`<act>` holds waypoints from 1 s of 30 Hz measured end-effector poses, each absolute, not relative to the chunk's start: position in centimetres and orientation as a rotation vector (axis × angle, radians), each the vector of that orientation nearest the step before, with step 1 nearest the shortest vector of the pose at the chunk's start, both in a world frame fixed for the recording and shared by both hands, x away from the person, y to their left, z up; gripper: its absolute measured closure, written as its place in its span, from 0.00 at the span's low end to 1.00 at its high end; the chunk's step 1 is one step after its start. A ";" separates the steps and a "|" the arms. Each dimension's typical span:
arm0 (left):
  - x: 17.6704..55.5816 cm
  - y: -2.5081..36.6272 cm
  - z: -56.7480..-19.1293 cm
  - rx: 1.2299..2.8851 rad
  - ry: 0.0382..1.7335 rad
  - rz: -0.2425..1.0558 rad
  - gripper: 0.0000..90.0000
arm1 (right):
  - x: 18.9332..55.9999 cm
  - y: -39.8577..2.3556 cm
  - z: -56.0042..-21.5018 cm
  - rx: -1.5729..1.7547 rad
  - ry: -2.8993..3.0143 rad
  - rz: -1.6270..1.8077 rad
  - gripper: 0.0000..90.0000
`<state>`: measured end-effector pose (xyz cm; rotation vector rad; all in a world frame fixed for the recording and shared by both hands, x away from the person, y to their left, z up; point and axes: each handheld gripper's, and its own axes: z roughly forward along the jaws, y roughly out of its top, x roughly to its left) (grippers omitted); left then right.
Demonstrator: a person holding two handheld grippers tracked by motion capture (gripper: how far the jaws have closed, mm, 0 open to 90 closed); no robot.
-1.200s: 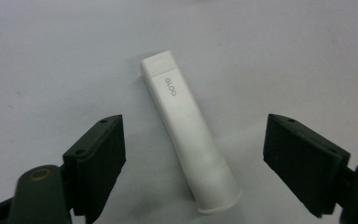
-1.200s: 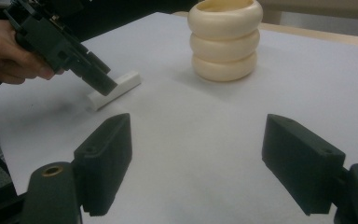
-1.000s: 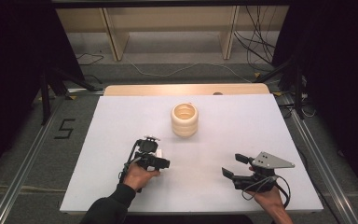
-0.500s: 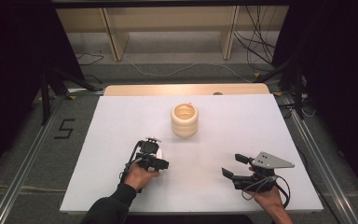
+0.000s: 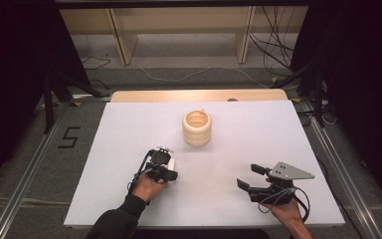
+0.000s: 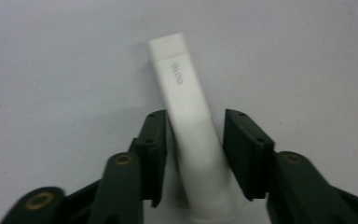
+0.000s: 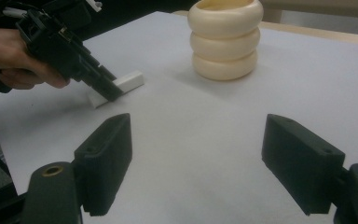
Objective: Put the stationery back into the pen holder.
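White table (image 5: 288,129): L gripper (image 6: 193,140) jaws narrow round white tube (image 6: 186,107), lettering legible close-up; R gripper (image 7: 196,158) jaws wide, nothing between.

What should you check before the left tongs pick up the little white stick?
1. White stick lies between the left tongs: ok.
2. Tongs closed on the stick: not ok; a gap shows on one side, so they look open.
3. Stick lined up straight with the tongs: not ok, it sits slanted.
4. Right tongs out of the way: ok, open and empty, off to the side.
5. Cream ring pot clear of the stick: ok, farther back on the white table.
6. Stick's weight: cannot tell.
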<state>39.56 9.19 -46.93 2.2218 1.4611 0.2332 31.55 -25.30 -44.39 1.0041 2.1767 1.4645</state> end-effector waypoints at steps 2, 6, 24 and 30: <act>39.6 9.2 -46.9 2.239 1.432 0.229 0.74 | 31.5 -25.3 -44.4 1.004 2.177 1.464 0.28; 39.7 9.1 -46.9 2.276 1.380 0.232 0.75 | 31.5 -25.3 -44.4 1.004 2.176 1.464 0.28; 40.6 9.3 -45.8 2.363 1.199 0.029 0.75 | 31.4 -25.2 -44.2 0.982 2.173 1.455 0.28; 40.5 9.1 -45.4 2.396 1.136 -0.041 0.75 | 31.3 -24.7 -44.1 0.949 2.185 1.454 0.28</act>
